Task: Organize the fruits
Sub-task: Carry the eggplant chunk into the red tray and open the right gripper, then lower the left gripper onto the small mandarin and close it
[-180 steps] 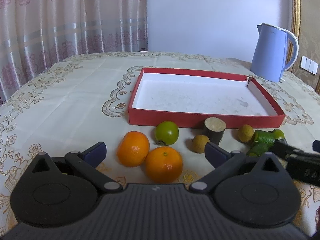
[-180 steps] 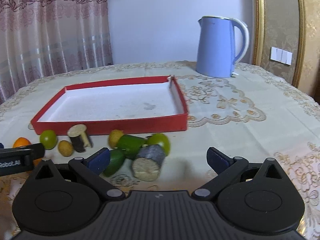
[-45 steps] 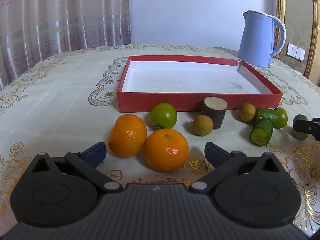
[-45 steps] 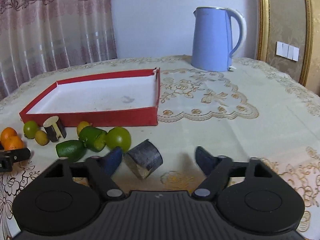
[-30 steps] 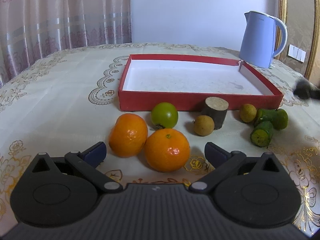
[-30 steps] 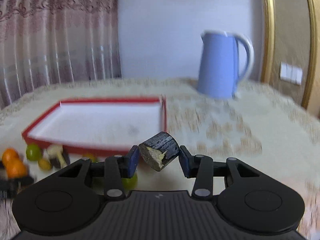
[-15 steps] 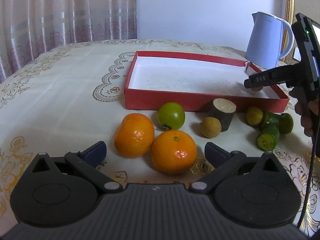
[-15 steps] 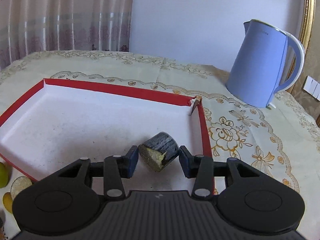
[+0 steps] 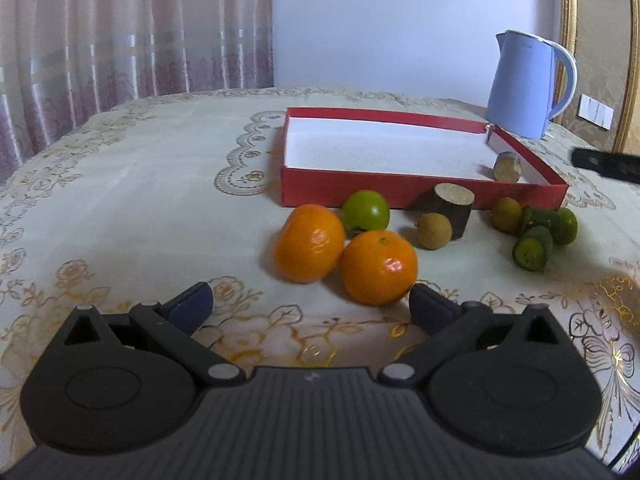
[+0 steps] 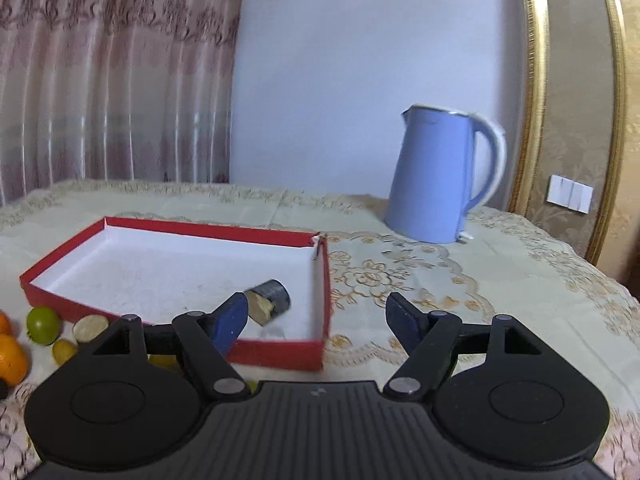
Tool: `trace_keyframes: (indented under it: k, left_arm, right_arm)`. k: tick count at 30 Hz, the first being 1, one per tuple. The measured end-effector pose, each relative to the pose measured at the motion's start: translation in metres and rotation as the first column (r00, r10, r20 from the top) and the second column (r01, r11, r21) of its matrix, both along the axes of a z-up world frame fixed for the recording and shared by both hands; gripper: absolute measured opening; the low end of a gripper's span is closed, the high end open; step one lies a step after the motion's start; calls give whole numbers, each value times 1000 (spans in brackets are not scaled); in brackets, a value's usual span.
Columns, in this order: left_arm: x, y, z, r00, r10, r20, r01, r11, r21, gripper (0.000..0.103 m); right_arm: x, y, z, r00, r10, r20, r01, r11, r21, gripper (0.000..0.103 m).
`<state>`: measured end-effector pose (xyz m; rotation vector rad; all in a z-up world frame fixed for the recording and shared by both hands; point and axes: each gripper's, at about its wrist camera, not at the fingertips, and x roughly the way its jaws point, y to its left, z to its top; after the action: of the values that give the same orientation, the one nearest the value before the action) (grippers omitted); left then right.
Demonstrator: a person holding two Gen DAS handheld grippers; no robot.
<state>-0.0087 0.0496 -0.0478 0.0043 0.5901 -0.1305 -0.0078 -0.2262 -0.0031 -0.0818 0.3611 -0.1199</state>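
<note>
the dark cut piece [image 10: 269, 301] is lying on its side inside the red box [image 10: 280, 354], near the right wall. the right gripper [image 10: 320, 316] is opening its jaws and holding nothing. two oranges [image 9: 344, 254] are sitting touching outside the box, just ahead of the left gripper [image 9: 310, 304], which is wide open and empty.

Glossy oranges [image 9: 378, 266], matt cardboard tray [image 9: 416, 190], embroidered cloth tablecloth [image 9: 140, 208], smooth plastic kettle [image 10: 434, 178].
</note>
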Motion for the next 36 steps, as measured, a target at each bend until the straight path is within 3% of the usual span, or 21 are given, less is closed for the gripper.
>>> trace_keyframes:
  k: [4, 12, 14, 21, 28, 31, 36]
  left_arm:
    - [0, 0, 2, 1000, 12, -5, -12, 1000, -15, 103]
    - [11, -1, 13, 1000, 5, 24, -5, 1000, 7, 103]
    - [12, 0, 16, 999, 2, 32, -3, 1000, 21, 103]
    - [5, 16, 19, 995, -83, 63, 81, 996, 34, 103]
    - [10, 29, 22, 993, -103, 62, 101, 994, 32, 103]
    - [12, 40, 21, 996, -57, 70, 51, 995, 88, 103]
    - [21, 48, 17, 999, -26, 43, 24, 999, 45, 103]
  right_arm:
    - [-16, -9, -8, 998, -32, 50, 30, 999, 26, 76]
    - [-27, -25, -20, 995, -83, 57, 77, 992, 101, 79]
    - [-27, -25, -21, 995, -81, 52, 76, 992, 97, 85]
    - [-28, -23, -21, 995, -84, 54, 79, 992, 94, 85]
    - [-24, -21, -23, 997, -77, 28, 75, 994, 82, 85]
    - [-24, -22, -23, 996, -87, 22, 85, 993, 84, 86]
    - [-21, -23, -24, 996, -84, 1, 84, 993, 84, 86]
